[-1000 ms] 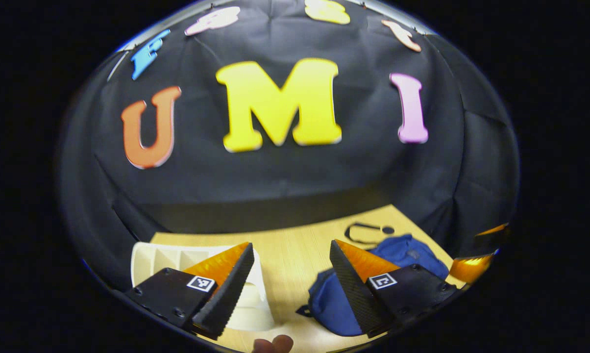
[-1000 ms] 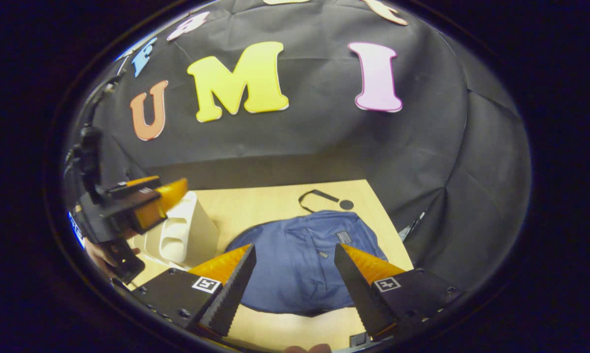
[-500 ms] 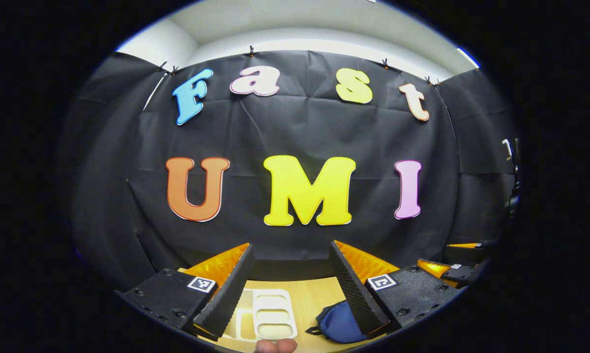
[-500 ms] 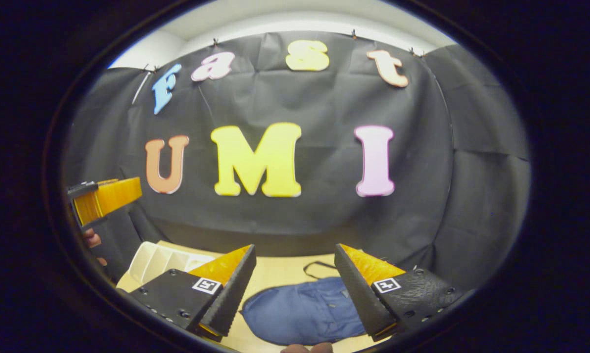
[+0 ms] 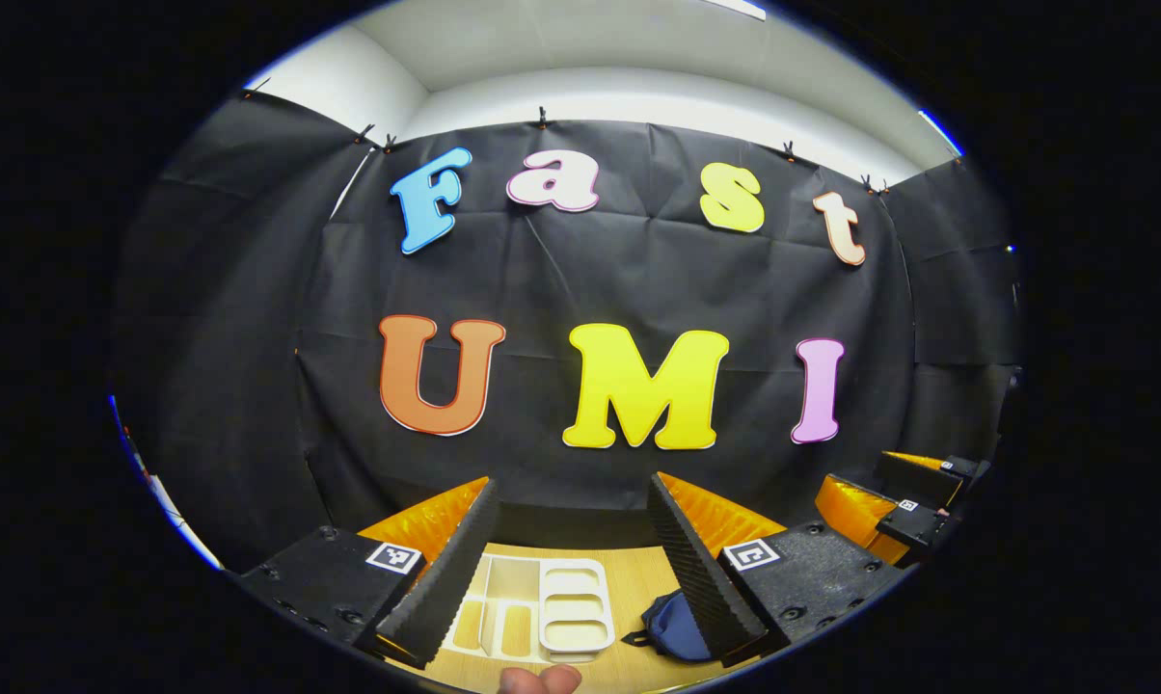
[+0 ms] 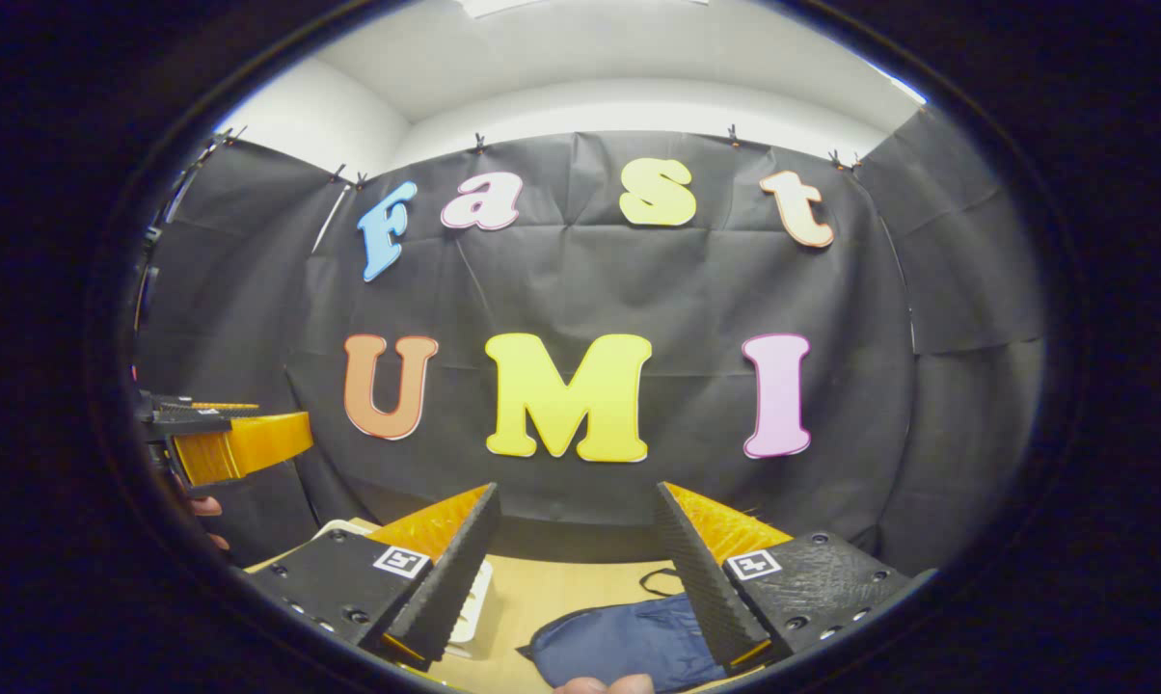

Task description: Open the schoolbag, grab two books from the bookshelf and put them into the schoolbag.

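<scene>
The blue schoolbag (image 6: pixel 619 646) lies flat on the wooden table (image 6: pixel 561 588), low in the right gripper view, between and below my right gripper's fingers. My right gripper (image 6: pixel 576 487) is open, held well above the bag and pointing at the back wall. In the left gripper view the white bookshelf (image 5: pixel 542 617) lies on the table with its compartments facing up. A corner of the schoolbag (image 5: pixel 672 622) sits to its right. My left gripper (image 5: pixel 571 480) is open with nothing in it, high above both.
The right gripper (image 5: pixel 889 501) appears at the right edge of the left gripper view. The left gripper (image 6: pixel 238 443) and a hand (image 6: pixel 204 506) are at the left of the right gripper view. Part of the white bookshelf (image 6: pixel 474 602) peeks past my right gripper's left finger.
Both grippers have risen and tipped up towards the wall. The bag and the bookshelf have dropped to the bottom of both views. Both stay open.
</scene>
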### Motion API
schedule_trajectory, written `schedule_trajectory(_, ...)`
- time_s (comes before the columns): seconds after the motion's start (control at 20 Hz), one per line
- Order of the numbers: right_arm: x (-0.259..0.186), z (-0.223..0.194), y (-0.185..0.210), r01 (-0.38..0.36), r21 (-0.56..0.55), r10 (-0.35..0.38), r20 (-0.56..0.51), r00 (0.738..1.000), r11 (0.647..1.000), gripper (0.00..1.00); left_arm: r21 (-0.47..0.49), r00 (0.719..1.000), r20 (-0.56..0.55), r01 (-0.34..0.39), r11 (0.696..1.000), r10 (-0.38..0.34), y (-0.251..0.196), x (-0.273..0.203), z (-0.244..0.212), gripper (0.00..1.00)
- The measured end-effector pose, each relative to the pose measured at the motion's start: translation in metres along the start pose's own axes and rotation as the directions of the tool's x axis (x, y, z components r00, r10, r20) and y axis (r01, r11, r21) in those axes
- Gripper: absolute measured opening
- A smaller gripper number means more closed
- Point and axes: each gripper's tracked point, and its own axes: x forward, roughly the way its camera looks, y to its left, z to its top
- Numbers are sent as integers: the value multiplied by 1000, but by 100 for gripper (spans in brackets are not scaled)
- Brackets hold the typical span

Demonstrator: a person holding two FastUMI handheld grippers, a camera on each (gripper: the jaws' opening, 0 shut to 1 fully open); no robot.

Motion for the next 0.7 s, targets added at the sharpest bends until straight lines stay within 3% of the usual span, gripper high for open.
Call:
schedule_trajectory(0.05, -2, -3, 1, 0, 11, 1, -4, 1000, 1000, 99, -12, 1000, 9, -16, 1000, 16, 5, -4, -1, 98)
schedule_trajectory(0.15, 0, -9, -1, 2, 14, -2, -14, 1000, 1000, 94, -37, 999, 19, -25, 999, 26, 7, -5, -4, 98)
schedule_trajectory(0.2, 2, -10, -4, 6, 20, -6, -12, 1000, 1000, 99, -38, 1000, 15, -17, 999, 18, 6, -4, -8, 98)
schedule_trajectory(0.45, 10, -9, -14, 37, 41, -38, 2, 999, 998, 98, -3, 1000, 0, 24, 1000, -24, -5, -2, -14, 98)
schedule_trajectory(0.7, 18, -14, -17, 40, 37, -40, -5, 999, 998, 94, 24, 1000, -2, 18, 1000, -18, -2, 4, -12, 98)
